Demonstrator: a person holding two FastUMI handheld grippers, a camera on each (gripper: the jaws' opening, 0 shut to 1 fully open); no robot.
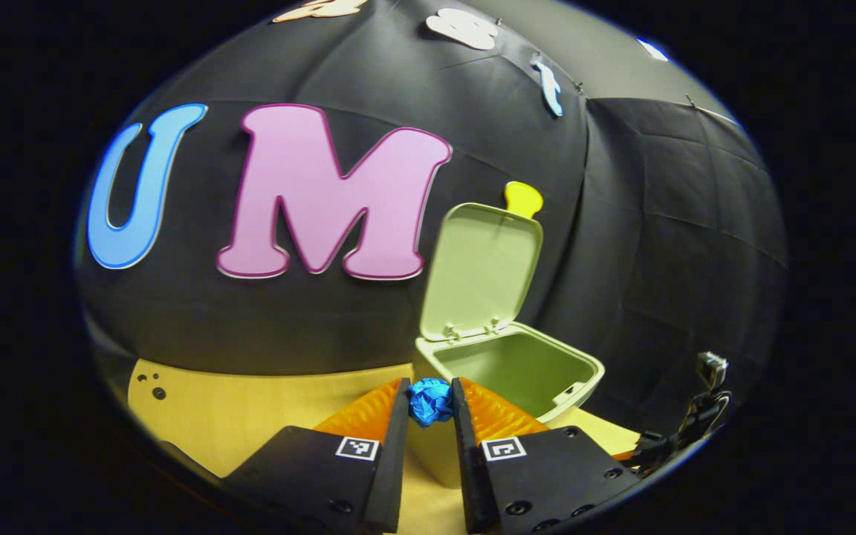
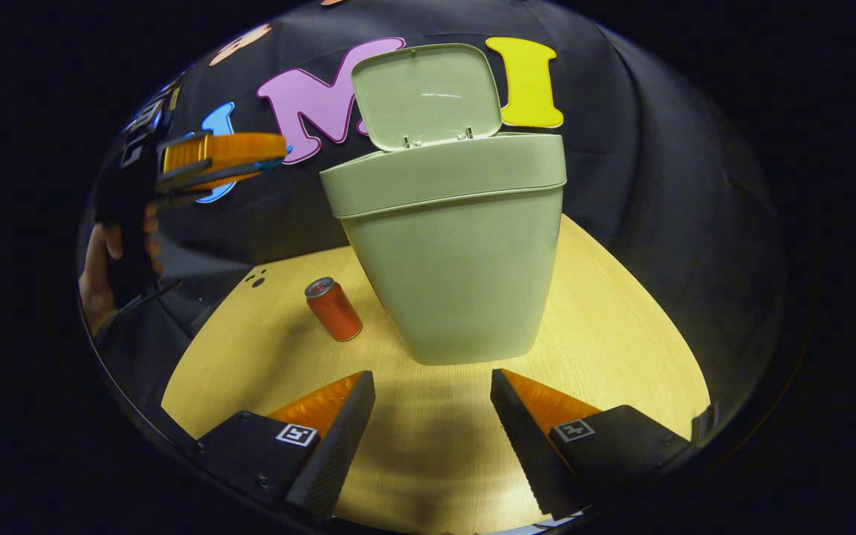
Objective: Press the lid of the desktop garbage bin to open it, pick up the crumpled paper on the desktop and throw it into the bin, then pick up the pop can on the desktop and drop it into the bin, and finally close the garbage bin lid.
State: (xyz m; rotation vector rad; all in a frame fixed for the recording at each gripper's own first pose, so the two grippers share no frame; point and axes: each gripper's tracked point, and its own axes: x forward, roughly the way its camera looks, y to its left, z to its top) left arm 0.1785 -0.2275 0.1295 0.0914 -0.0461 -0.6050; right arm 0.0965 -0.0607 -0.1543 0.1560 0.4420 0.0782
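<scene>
The paper step is in hand: the lid (image 1: 481, 269) is stood up on its hinges and the bin (image 1: 517, 368) is gaping, so the opening press can be judged done, and the paper (image 1: 429, 401) is pinched between both fingers of the left gripper (image 1: 430, 412), carried high, level with the bin's rim and just short of it. In the left gripper view the ball is seen against the near corner of the bin, not yet over the mouth. What is called for next, by the look of it, is a short carry forward and to the right until the paper hangs above the hollow, and then a spreading of the fingers; released too soon, the ball could well be bounced off the rim onto the table (image 1: 250, 405). In the right gripper view the left gripper (image 2: 268, 160) is seen raised at the far left, held level and pointed toward the bin, with the hand (image 2: 101, 279) below it. The right gripper (image 2: 433, 405) is held low over the table, spread wide with nothing between its fingers, aimed at the foot of the bin. The can (image 2: 334, 308) is left upright on the table, just beside the bin's left side, waiting its turn, and the lid's closing has yet to be done.
</scene>
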